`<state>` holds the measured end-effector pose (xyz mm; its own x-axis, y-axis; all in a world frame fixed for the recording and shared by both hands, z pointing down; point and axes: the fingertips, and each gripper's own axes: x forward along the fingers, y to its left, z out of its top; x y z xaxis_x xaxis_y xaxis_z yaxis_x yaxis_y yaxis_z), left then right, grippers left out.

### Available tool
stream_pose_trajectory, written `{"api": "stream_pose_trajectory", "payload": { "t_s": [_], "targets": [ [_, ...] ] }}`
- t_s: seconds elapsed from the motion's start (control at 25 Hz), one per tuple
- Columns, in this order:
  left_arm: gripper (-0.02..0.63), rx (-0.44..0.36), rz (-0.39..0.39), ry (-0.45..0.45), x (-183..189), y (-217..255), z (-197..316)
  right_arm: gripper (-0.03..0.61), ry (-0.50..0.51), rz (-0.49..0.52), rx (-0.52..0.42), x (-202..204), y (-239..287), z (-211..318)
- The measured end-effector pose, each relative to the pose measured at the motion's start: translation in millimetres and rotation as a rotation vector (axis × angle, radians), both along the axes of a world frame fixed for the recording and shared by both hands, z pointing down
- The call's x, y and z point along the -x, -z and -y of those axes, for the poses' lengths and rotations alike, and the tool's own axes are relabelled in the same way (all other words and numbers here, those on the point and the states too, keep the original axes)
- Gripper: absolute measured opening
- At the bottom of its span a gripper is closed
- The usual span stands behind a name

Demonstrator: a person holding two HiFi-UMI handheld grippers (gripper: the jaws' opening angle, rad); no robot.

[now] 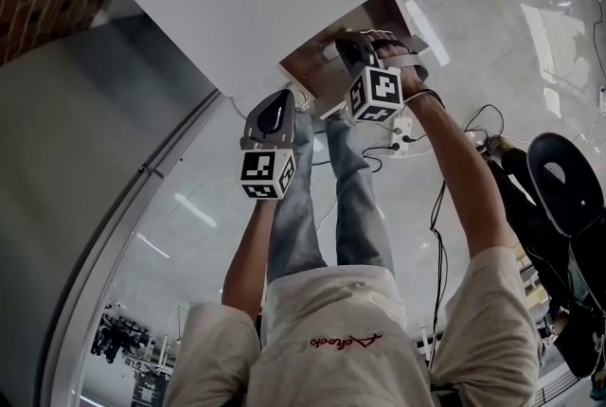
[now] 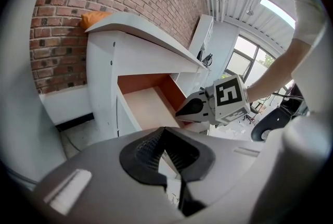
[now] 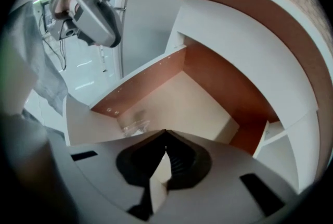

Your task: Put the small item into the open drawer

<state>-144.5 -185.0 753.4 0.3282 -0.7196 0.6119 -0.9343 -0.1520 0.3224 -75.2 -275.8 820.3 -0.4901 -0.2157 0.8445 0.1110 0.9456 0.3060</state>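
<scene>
The right tool [image 3: 166, 132], jaws pressed together on nothing, is hanging tip-down over the open drawer with reddish-brown walls and a pale wooden floor [image 3: 200, 100]. The small clear, crinkly item [image 3: 133, 125] is lying on that floor just beyond the tips and to their left, tucked near a corner. Judging from this, the danger is the tool dipping or swinging left while withdrawing, so that it is clipping the wall or flicking so light a piece out. The left tool [image 2: 165, 131], likewise closed and empty, is hovering beside the drawer and could be bumping it.
</scene>
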Motion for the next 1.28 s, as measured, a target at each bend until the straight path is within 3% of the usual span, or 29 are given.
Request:
{"api": "stream_pose_trajectory", "payload": {
  "t_s": [0.44,0.8,1.28],
  "targets": [
    [0.009,-0.001,0.003,-0.013,-5.3,1.6,-2.2,0.012,-0.529,0.333,0.079,-27.5,64.0,24.0],
    [0.009,-0.005,0.009,-0.021,-6.1,5.6,1.7,0.012,-0.762,0.523,0.14,-48.2,97.5,-13.5],
    [0.009,0.001,-0.001,-0.017,-14.0,11.5,-6.4,0.012,-1.06,0.596,0.208,-88.9,97.8,-63.3]
  ]
}}
